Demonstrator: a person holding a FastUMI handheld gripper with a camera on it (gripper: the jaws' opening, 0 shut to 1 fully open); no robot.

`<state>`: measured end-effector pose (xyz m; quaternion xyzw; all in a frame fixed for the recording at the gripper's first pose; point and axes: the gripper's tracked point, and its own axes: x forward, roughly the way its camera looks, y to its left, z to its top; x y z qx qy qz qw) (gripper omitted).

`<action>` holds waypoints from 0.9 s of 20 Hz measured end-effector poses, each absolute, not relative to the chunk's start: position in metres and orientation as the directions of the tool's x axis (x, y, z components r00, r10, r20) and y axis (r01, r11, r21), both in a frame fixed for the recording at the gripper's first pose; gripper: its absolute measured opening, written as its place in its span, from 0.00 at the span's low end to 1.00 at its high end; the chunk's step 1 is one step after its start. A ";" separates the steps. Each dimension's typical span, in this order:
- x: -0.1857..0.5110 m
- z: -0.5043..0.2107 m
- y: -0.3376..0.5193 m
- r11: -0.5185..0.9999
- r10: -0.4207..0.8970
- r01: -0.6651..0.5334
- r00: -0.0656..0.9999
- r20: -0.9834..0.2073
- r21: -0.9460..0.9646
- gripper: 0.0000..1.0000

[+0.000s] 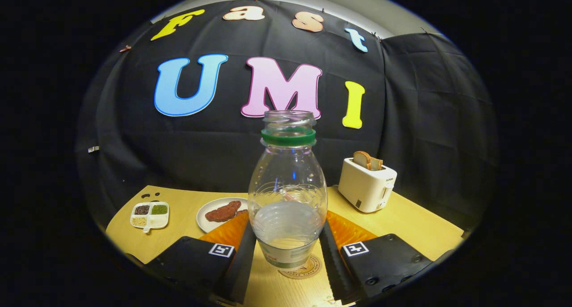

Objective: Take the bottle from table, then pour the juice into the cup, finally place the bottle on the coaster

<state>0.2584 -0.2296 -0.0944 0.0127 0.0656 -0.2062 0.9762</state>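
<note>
Gripper view: dead centre of the frame stands the clear plastic bottle with a green neck ring and no cap, upright, with a low pool of pale liquid in its lower part. The gripper has it clamped, one finger pressing on the left side of the bottle's base and the other on the right, so the bottle sits squarely between them. Below the bottle, at bottom centre, a round brown cork coaster with a printed ring peeks out from under its base; the bottle's foot looks to be on or just above it, and I cannot tell whether they touch. All of this rests over a light wooden table.

Left of the bottle, in the lower-left part of the frame, a round white plate carries a reddish-brown piece of meat, and the left finger cuts across the plate's near edge. Further left, near the table's edge, sits a small white four-compartment dish of seeds and powders, well apart from the plate. Over on the right, beyond the right finger, a cream-white toaster stands with slices of bread sticking out of its slots.
</note>
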 end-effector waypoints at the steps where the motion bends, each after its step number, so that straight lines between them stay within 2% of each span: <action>1: 0.263 -0.100 -0.241 0.906 -0.420 0.422 0.898 -0.133 -0.015 0.72; 9: 0.269 -0.154 -0.272 0.869 -0.477 0.493 0.858 -0.190 0.045 0.73; 14: 0.269 -0.185 -0.273 0.874 -0.469 0.485 0.847 -0.252 0.005 0.74; 18: 0.269 -0.181 -0.277 0.870 -0.477 0.494 0.845 -0.243 0.012 0.76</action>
